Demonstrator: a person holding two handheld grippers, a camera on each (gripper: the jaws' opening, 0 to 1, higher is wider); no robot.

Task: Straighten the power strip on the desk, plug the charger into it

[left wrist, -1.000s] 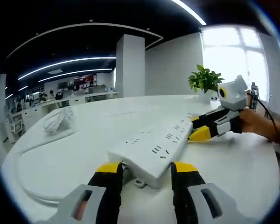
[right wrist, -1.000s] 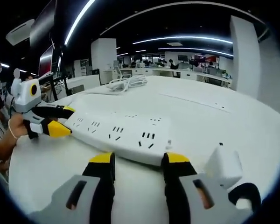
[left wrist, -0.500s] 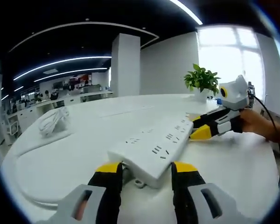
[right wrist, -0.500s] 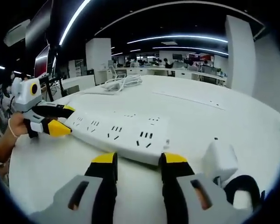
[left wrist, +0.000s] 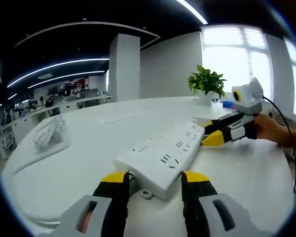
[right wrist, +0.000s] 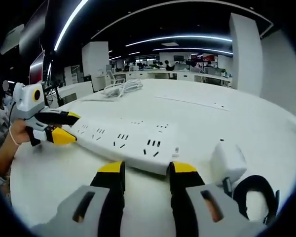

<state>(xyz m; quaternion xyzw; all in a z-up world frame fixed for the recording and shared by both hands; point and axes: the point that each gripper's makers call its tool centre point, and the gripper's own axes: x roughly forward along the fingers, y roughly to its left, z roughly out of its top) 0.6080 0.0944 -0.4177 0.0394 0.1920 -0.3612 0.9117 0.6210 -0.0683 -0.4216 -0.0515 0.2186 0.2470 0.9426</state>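
- In the left gripper view, the left tool [left wrist: 154,181] rises from 6 o'clock with its yellow-tipped jaws parted to about the width of the power strip [left wrist: 164,156], set either side of that strip's near end; whether the pads press on it I cannot tell.
- The white power strip lies flat on the white bench [left wrist: 79,163] and runs from the near jaws away toward 2 o'clock.
- At the strip's far end, at 3 o'clock, the right tool [left wrist: 210,133] comes in with its jaws about the strip's end, carried by a person's hand [left wrist: 276,132].
- A coil of white cable [left wrist: 47,132] lies on the bench at 9 o'clock, well apart from the strip.
- A potted plant [left wrist: 205,81] stands at the bench's far edge at 1 o'clock.
- In the right gripper view, the right tool [right wrist: 140,173] rises from 6 o'clock, jaws parted likewise, either side of the strip's [right wrist: 126,143] near end.
- The white charger [right wrist: 227,160] rests on the bench at 4 o'clock, just beside the right jaw and unplugged, with a black cable loop [right wrist: 256,197] nearer still.
- The left tool [right wrist: 64,127] is at 9 o'clock, at the strip's other end, with a hand [right wrist: 15,138] behind it.
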